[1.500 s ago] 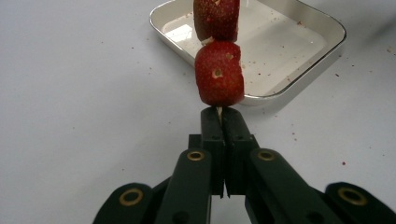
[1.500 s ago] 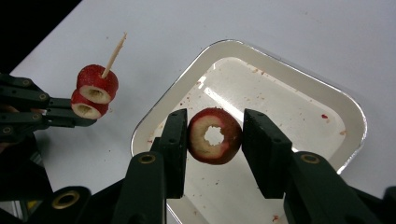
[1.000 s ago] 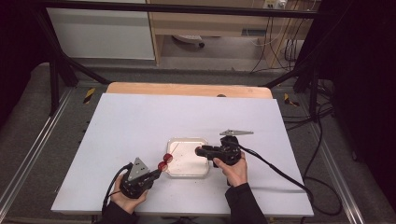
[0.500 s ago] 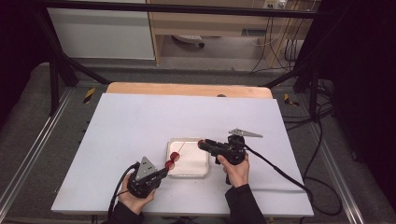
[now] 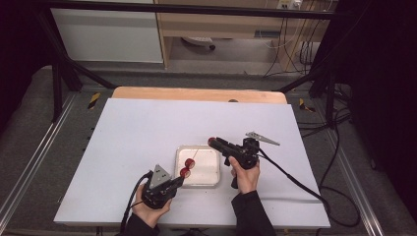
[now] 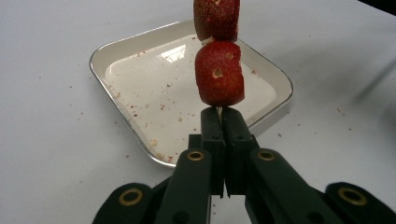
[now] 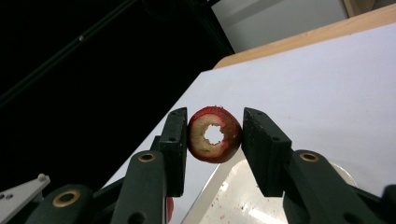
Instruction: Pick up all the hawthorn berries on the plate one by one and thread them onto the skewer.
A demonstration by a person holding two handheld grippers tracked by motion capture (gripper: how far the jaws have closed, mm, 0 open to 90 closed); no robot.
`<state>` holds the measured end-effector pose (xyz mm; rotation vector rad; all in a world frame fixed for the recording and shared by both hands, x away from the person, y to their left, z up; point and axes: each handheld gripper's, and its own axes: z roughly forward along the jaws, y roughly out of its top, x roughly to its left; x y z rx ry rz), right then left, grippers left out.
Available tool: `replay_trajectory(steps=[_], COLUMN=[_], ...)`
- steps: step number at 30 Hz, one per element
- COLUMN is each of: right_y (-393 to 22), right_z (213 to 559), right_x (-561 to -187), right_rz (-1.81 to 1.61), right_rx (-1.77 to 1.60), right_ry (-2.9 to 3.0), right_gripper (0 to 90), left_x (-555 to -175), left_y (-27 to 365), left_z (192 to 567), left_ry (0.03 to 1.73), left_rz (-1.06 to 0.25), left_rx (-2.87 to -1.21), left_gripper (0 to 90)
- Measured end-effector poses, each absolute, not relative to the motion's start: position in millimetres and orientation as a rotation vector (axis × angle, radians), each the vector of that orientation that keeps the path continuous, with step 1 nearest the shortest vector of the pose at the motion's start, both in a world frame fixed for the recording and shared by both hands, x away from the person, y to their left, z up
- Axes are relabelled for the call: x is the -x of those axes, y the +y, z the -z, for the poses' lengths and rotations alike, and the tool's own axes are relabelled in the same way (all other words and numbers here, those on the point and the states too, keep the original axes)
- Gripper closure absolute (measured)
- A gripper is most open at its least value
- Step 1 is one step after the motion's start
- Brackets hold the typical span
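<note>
My left gripper (image 5: 180, 181) (image 6: 223, 122) is shut on the lower end of a thin wooden skewer (image 5: 194, 154), near the front left corner of the white tray (image 5: 210, 169). Two red fruit pieces (image 5: 187, 167) (image 6: 219, 73) are threaded on the skewer just above the jaws, over the tray (image 6: 135, 135). My right gripper (image 5: 213, 142) (image 7: 215, 135) hovers above the tray's far right corner, pointing left. It is shut on a red fruit ring (image 7: 203, 148) with its core hole facing the camera.
A grey metal tool (image 5: 262, 138) lies on the white table (image 5: 137, 132) just right of my right gripper. Crumbs are scattered inside the tray (image 7: 243, 200). A wooden edge (image 5: 196, 94) runs along the table's far side.
My left gripper has carried the skewer and its fruit to the right and a little farther away, up to the tray's corner. The right gripper has stayed nearly in place.
</note>
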<state>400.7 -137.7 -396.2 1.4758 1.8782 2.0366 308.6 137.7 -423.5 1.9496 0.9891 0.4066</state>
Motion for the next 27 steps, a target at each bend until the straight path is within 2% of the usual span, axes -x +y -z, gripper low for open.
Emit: replay_trajectory(steps=[27], right_y=[-129.1], right_z=[402.0], right_x=[-402.7], right_rz=[-2.209], right_rx=[-1.441], right_ry=[1.628], right_gripper=[62.2], left_x=[-315.7], left_y=[111.9], left_z=[417.5], left_ry=[0.996], left_rz=[-0.39], left_rx=[-1.917], left_gripper=[88.5])
